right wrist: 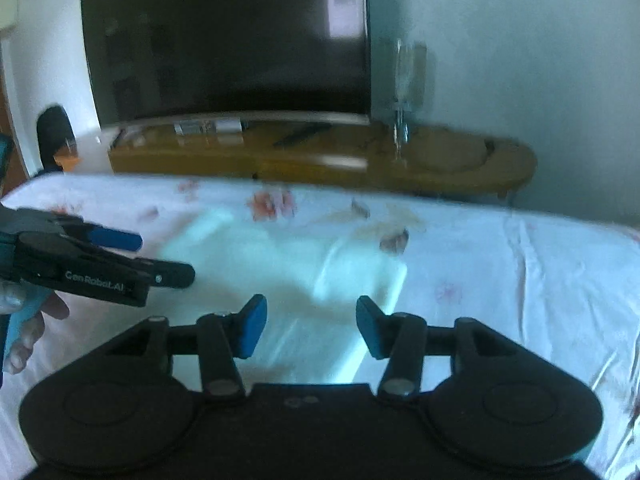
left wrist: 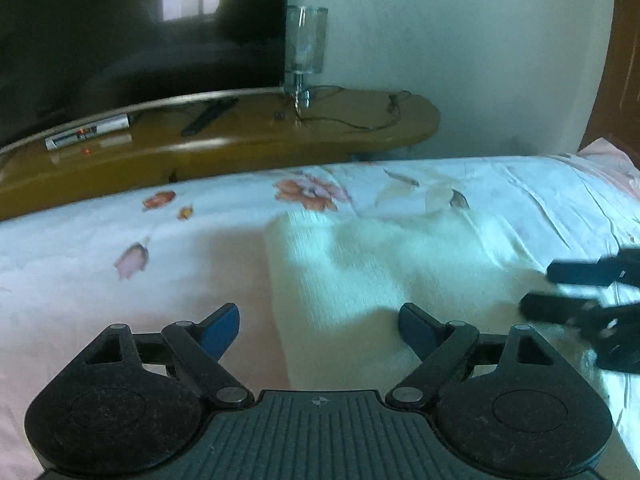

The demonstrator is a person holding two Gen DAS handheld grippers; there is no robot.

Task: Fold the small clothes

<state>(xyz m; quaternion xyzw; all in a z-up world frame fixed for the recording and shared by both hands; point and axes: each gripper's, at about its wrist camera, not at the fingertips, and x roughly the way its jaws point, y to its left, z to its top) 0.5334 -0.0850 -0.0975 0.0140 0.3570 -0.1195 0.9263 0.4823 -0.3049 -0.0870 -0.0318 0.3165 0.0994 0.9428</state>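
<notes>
Gripper empty above blurred garment

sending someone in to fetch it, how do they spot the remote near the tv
Start at the big dark television standing on the long glossy wooden stand beyond the bed. The slim black remote control lies flat on that stand, just in front of the screen's lower edge. Unlike the upright clear glass lamp beside it, it is dark and bar-shaped.

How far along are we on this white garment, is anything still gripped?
Looks done: the white garment lies flat on the floral bedsheet as a compact shape with a straight left edge, seemingly folded. In hand: nothing. The left hand-held gripper and right hand-held gripper are both open above it, nothing between the pads. Left: blur hides whether another fold is needed; no other clothes are visible.
</notes>
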